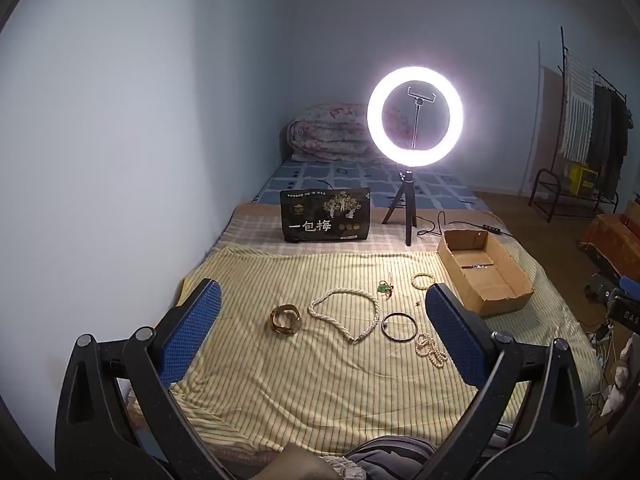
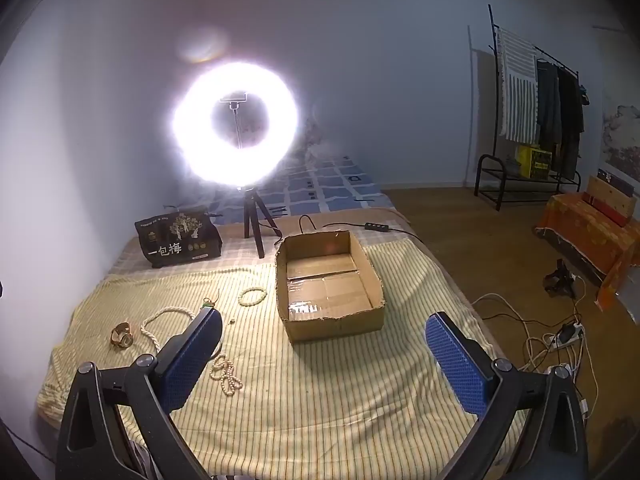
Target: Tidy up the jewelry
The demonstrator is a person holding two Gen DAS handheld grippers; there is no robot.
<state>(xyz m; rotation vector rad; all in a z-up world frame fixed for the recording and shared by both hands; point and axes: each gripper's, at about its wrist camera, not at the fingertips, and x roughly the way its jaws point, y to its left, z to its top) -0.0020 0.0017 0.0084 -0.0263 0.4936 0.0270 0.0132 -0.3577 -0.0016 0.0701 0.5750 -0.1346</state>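
The left hand-held gripper is standing fully open and holding nothing; the right hand-held gripper is likewise fully open and empty. Both are hovering above the striped blanket on the bed, angled downward.

In the left wrist view, the jewelry is lying directly ahead, framed between the two blue pads. Nearest, at lower right of centre, a small bead strand is lying just beside a dark bangle. The pearl necklace is lying at centre, its loop stretching across the frame. The gold watch is sitting to its left. Farther on, a green pendant and a bead bracelet are lying near the cardboard box, at right of centre.

In the right wrist view, the box is lying straight ahead and the jewelry is lying at left. The left hand-held gripper is judged better placed for the pick.
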